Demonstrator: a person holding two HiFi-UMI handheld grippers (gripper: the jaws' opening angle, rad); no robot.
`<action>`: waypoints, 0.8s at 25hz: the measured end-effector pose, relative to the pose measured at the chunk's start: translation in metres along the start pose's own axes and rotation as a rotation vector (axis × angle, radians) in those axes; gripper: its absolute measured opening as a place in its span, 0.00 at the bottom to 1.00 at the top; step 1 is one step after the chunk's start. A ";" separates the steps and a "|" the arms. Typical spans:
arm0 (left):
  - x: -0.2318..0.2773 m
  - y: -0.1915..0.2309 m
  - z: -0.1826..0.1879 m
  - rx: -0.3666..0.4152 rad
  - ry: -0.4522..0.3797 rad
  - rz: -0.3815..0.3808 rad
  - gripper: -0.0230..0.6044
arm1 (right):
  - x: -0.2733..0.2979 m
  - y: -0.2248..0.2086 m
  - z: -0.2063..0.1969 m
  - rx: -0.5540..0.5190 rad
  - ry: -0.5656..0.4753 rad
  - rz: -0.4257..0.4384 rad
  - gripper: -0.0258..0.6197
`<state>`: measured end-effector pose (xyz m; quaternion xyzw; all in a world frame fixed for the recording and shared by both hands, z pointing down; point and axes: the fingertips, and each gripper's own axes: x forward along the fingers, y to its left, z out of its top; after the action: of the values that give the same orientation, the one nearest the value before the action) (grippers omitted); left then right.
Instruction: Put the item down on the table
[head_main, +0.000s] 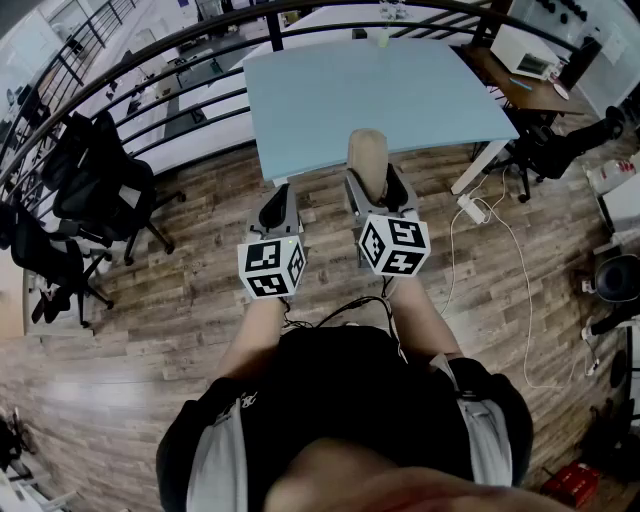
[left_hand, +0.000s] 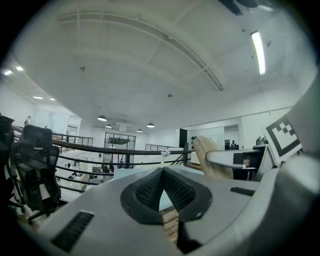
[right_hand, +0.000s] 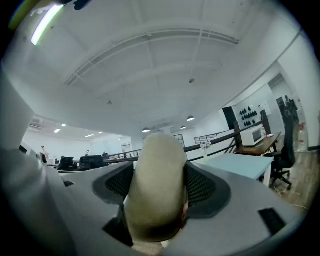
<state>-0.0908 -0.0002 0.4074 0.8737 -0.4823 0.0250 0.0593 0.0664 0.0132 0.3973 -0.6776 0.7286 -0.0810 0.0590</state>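
Right gripper view: my right gripper (right_hand: 159, 192) is clamped on the beige item (right_hand: 155, 180), a rounded, oblong thing. The ribbed pads press its two flanks and the jaws stand wide around it. It sticks up well past the jaw tips.

Head view: the item is held in the air at the near edge of the pale blue table (head_main: 400, 95), with wood floor beneath the grippers. I can't tell its height above the tabletop.

Left gripper (head_main: 277, 208): jaws closed together with nothing between them, held beside the right one, also short of the table's near edge.

Step in hand, as I judge it: carry and set down.
- Take the item forward until it is fully over the tabletop, well in from the near edge.
- Lower until it bears on the surface before opening. It looks soft and rounded, so a drop may roll it.
- Open fully and back straight out, so the pads don't drag it.
- Keep the left gripper clear.

Writing: none readable. The item shows no label, and the gripper cubes carry only black-and-white square markers.
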 end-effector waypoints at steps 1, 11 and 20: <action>-0.002 0.000 0.000 0.001 0.001 -0.001 0.05 | -0.002 0.001 0.001 -0.002 -0.003 -0.002 0.55; -0.004 0.007 0.007 0.009 -0.011 0.015 0.05 | -0.004 0.009 0.009 0.023 -0.030 0.023 0.56; 0.007 -0.015 0.009 0.014 -0.020 0.022 0.05 | -0.008 -0.011 0.012 0.015 -0.028 0.040 0.56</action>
<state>-0.0745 0.0013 0.3982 0.8688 -0.4925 0.0201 0.0480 0.0805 0.0202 0.3878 -0.6634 0.7405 -0.0759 0.0758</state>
